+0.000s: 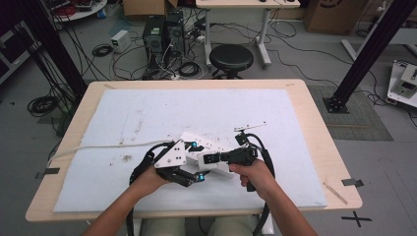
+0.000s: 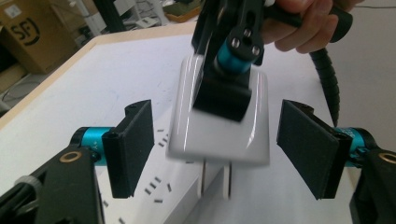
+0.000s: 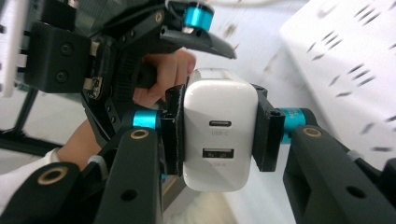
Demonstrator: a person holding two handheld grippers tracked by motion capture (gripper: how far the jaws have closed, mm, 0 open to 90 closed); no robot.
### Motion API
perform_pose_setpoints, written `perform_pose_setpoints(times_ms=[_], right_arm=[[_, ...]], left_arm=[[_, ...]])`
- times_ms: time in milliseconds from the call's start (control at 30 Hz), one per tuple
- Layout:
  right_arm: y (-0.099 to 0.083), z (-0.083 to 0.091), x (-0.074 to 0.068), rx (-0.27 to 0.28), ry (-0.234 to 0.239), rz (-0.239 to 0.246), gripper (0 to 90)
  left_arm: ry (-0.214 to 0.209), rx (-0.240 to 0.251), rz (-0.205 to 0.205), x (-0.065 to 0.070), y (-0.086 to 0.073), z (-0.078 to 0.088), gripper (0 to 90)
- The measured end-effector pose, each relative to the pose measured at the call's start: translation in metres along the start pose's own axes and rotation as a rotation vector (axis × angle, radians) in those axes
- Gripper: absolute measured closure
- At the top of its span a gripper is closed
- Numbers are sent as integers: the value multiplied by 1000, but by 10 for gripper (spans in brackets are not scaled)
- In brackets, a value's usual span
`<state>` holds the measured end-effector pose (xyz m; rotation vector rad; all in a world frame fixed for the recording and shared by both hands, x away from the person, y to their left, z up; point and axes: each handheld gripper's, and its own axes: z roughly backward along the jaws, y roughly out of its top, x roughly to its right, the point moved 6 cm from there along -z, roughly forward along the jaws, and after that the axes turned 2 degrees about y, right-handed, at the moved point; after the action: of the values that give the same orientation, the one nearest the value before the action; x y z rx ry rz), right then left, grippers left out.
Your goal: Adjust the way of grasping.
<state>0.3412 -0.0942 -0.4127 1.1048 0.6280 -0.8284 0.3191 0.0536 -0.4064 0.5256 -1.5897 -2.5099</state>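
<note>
Charger: white USB charger (image 3: 219, 128) sits mid-table, just above the power strip (image 1: 209, 142), prongs down.
Right gripper (image 3: 217, 133): clamped on its sides.
Left gripper (image 2: 219, 149): jaws apart, clear of it.
Advice: keep prongs square over the slots, press straight down.

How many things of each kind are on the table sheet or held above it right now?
White USB charger, held in the right claw: 1
White power strip: 1
Thin white strip lying apart on the sheet: 1
Total: 3
</note>
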Motion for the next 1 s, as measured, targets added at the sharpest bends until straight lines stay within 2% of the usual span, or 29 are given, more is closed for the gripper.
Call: perform_pose_setpoints(times_ms=[67, 233, 300, 400, 500, 600, 633, 667, 867, 1000], right_arm=[[1, 6, 2, 21, -33, 7, 630], [3, 20, 6, 91, -92, 41, 631], [4, 25, 6, 120, -115, 67, 632], [6, 30, 3, 159, -149, 99, 631], [7, 34, 1, 173, -187, 142, 632], [6, 36, 4, 178, -216, 152, 632], [6, 36, 4, 178, -216, 152, 632], [5, 36, 6, 180, -220, 151, 632], [0, 50, 13, 166, -410, 278, 633], [-3, 55, 16, 141, -481, 333, 632]], left_arm=[[8, 4, 32, -2, -4, 3, 257], [37, 18, 74, -7, -12, 14, 248], [65, 38, 123, -11, -15, 18, 248], [107, 55, 173, -18, -21, 26, 248], [132, 50, 198, -21, -25, 31, 248], [166, 38, 211, -23, -29, 36, 249], [166, 38, 211, -23, -29, 36, 249], [191, 37, 228, -25, -31, 42, 249], [250, 49, 278, -27, -37, 57, 250], [277, 54, 288, -27, -39, 66, 251]])
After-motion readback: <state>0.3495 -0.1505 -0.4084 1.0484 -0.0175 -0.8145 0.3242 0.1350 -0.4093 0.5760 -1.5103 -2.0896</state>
